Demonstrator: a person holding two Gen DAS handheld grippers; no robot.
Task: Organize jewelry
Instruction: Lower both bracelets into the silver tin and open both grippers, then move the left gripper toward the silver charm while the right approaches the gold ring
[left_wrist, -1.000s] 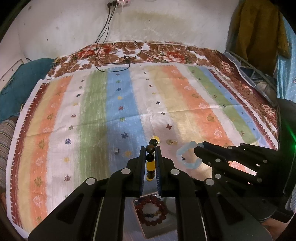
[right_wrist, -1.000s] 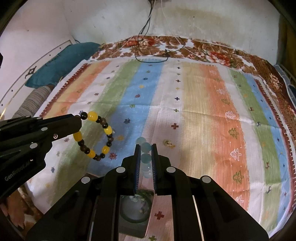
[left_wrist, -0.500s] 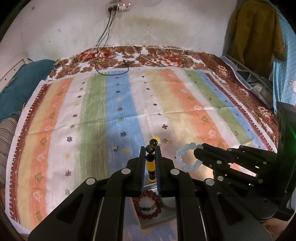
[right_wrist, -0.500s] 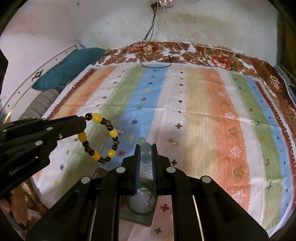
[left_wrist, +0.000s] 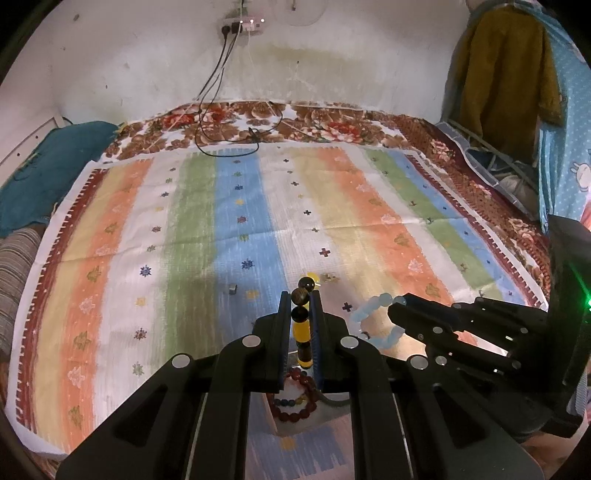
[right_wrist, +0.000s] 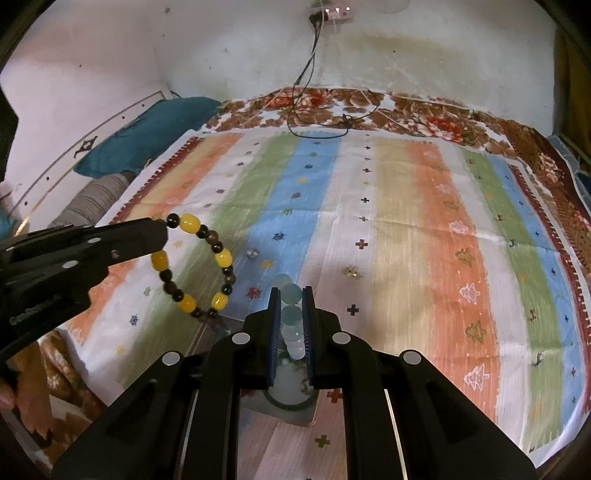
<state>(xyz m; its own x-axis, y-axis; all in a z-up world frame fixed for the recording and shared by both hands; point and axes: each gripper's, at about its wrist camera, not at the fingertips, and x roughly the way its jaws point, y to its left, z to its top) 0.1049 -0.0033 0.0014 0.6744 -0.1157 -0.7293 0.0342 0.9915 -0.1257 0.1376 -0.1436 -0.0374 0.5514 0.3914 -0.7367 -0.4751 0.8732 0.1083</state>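
My left gripper (left_wrist: 300, 299) is shut on a yellow-and-dark beaded bracelet (left_wrist: 303, 325), held in the air; the same bracelet hangs as a ring in the right wrist view (right_wrist: 195, 266). My right gripper (right_wrist: 291, 295) is shut on a pale blue beaded bracelet (right_wrist: 291, 317), which also shows in the left wrist view (left_wrist: 373, 314). Below the left gripper lies a dark red beaded bracelet (left_wrist: 293, 400) in a grey tray (left_wrist: 332, 410). Below the right gripper a green bangle (right_wrist: 291, 398) lies in the tray (right_wrist: 258, 404).
A striped cloth (left_wrist: 258, 221) covers the bed. A small silver piece (left_wrist: 232, 289) and a small gold piece (left_wrist: 328, 277) lie on it. Black cables (left_wrist: 221, 133) lie at the far edge. A teal pillow (left_wrist: 48, 170) is at the left.
Both grippers have risen and drawn back with their bracelets. The tray beneath now shows nearer the cloth's front edge and more of the bed is in view.
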